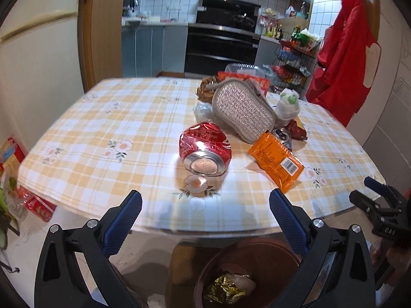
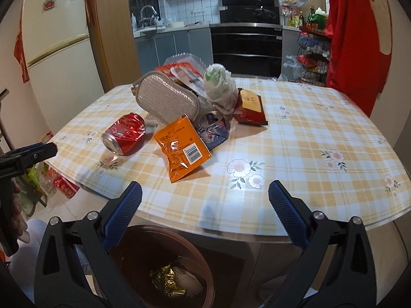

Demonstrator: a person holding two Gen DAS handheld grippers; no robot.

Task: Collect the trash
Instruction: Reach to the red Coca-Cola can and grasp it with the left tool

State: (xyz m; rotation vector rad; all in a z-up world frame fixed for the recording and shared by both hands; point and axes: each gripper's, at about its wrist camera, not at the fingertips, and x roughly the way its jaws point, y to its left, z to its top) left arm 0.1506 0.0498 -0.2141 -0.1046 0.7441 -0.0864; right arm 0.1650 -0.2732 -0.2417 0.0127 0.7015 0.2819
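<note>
Dented red can (image 1: 205,148) lies sideways on the table; both claws (image 1: 205,211) (image 2: 205,204) spread, empty.

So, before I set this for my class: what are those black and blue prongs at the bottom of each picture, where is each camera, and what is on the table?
There is no robot here. A person holds a hand-operated gripper in each hand, and each carries a wide-angle camera looking along its two blue-padded fingers. One picture comes from the left gripper, the other from the right gripper. Both are open and hold nothing.

On the checked tablecloth lie a crushed red can, an orange snack packet, a grey scrubbing pad leaning on a pile of wrappers, and a knotted white bag.

Below the table edge stands a brown bin with a gold wrapper already inside.
</note>
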